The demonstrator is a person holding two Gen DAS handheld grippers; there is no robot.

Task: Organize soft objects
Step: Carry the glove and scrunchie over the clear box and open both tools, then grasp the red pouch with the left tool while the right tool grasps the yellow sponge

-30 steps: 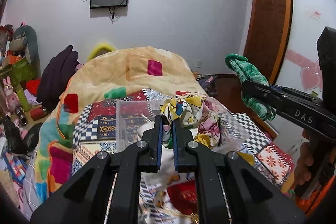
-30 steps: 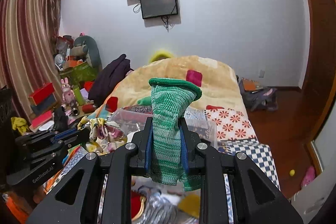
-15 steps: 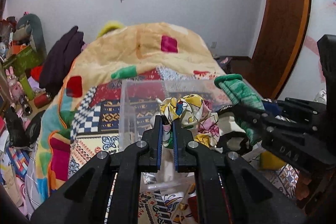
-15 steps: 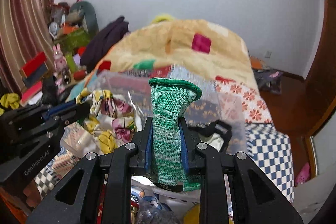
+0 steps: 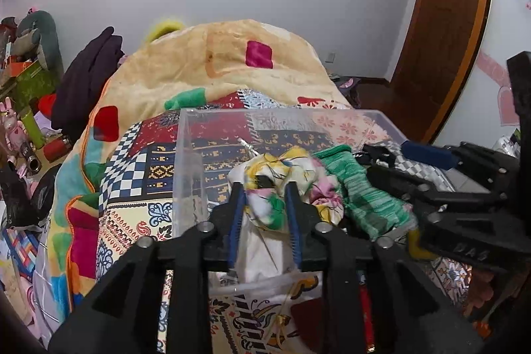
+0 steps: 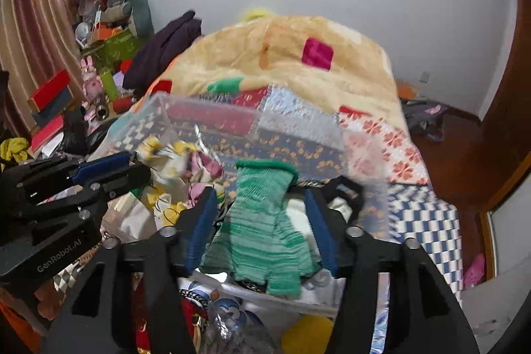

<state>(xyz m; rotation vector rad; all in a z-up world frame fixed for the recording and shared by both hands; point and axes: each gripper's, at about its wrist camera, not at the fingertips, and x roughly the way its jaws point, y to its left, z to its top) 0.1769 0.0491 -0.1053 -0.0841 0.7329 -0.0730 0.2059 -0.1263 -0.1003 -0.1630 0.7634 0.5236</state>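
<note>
A clear plastic bin point(image 5: 189, 155) stands on the patchwork bed; it also shows in the right wrist view point(image 6: 298, 128). My left gripper point(image 5: 265, 188) is open over the bin, with the floral cloth point(image 5: 282, 175) loose between its fingers. My right gripper point(image 6: 262, 198) is open over the same bin, and the green knit glove point(image 6: 262, 221) lies loose between its fingers. The glove point(image 5: 361, 188) lies just right of the floral cloth point(image 6: 172, 161). The right gripper point(image 5: 415, 168) shows in the left wrist view, the left gripper point(image 6: 132, 168) in the right wrist view.
A yellow quilt point(image 5: 232, 65) is heaped at the far end of the bed. Dark clothes point(image 5: 89, 78) and cluttered shelves with toys point(image 6: 99, 55) stand on the left. A wooden door point(image 5: 441, 22) is on the right. Other cloth pieces lie in the bin.
Both grippers moved down over the bin and opened. The floral cloth and the green glove, gripped before, now lie loose between the fingers in the bin.
</note>
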